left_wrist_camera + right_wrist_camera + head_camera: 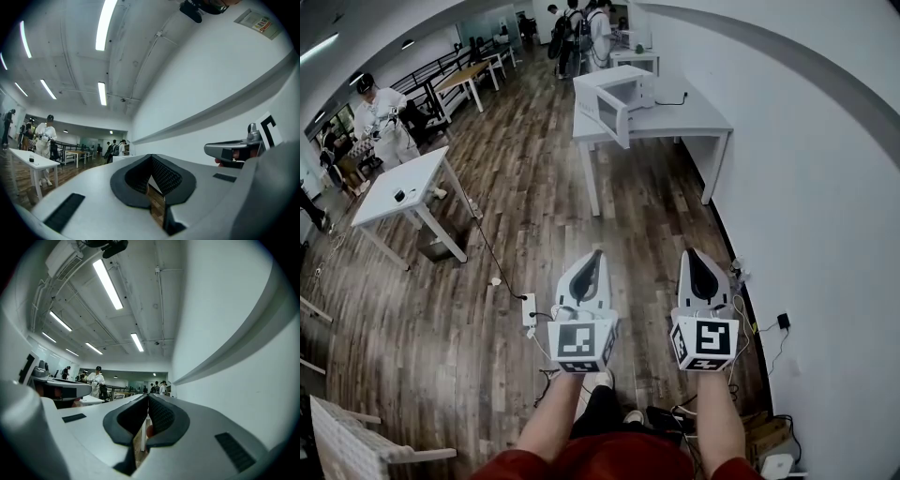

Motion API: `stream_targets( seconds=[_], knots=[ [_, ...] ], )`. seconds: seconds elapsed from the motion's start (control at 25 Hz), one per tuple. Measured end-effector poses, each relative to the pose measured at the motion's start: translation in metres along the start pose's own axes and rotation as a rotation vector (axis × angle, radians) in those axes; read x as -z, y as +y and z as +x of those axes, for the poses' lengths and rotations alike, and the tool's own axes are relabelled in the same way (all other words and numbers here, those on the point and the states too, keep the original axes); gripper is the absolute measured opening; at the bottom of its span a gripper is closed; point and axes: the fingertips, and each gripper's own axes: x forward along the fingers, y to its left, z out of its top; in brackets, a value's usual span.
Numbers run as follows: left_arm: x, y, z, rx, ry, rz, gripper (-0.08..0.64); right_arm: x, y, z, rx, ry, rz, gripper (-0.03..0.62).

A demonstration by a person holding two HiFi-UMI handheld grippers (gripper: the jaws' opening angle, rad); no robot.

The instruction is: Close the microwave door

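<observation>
The white microwave [623, 94] stands on a white table [694, 122] by the right wall, far ahead of me in the head view. Its door [609, 116] hangs open, swung out toward the left front. My left gripper [596, 255] and right gripper [693, 253] are held side by side over the wood floor, well short of the table and pointing toward it. Both are shut with nothing between the jaws. In the left gripper view the left gripper [151, 158] is closed at the tip, and in the right gripper view the right gripper [148, 397] is too.
A second white table [403, 187] stands at the left, with a person in white [380, 117] behind it. A power strip [529, 309] and cables lie on the floor near my feet. Cardboard boxes [769, 436] sit by the right wall. Several people [581, 28] stand at the far end.
</observation>
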Motion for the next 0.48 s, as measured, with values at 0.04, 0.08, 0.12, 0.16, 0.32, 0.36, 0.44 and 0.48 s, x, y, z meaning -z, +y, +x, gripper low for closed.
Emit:
stream_targets(
  seconds=[0.04,0.08,0.12,0.16,0.32,0.36,0.44,0.48],
  knots=[
    [0.002,0.003,0.005,0.0,0.001,-0.001,0.026,0.002,0.0,0.006,0.0,0.001,-0.001,0.026],
    [0.005,0.008,0.01,-0.001,0.001,-0.003,0.026,0.004,0.001,0.013,-0.001,0.003,-0.003,0.026],
    [0.008,0.013,0.015,-0.003,0.002,-0.005,0.026,0.007,0.002,0.02,-0.002,0.006,-0.005,0.026],
    [0.011,0.019,0.021,-0.004,0.004,-0.008,0.026,0.01,0.004,0.029,-0.004,0.009,-0.007,0.026],
    [0.021,0.041,0.045,0.0,0.007,-0.009,0.026,0.019,0.009,0.064,-0.003,0.014,-0.001,0.026],
    [0.023,0.048,0.052,0.0,0.008,-0.011,0.027,0.02,0.011,0.074,-0.005,0.012,0.002,0.026],
    [0.026,0.063,0.065,-0.003,0.011,-0.016,0.026,0.022,0.016,0.094,-0.004,0.011,0.008,0.026],
    [0.026,0.071,0.072,-0.002,0.011,-0.018,0.026,0.023,0.018,0.104,-0.001,0.01,0.01,0.026]
  ],
)
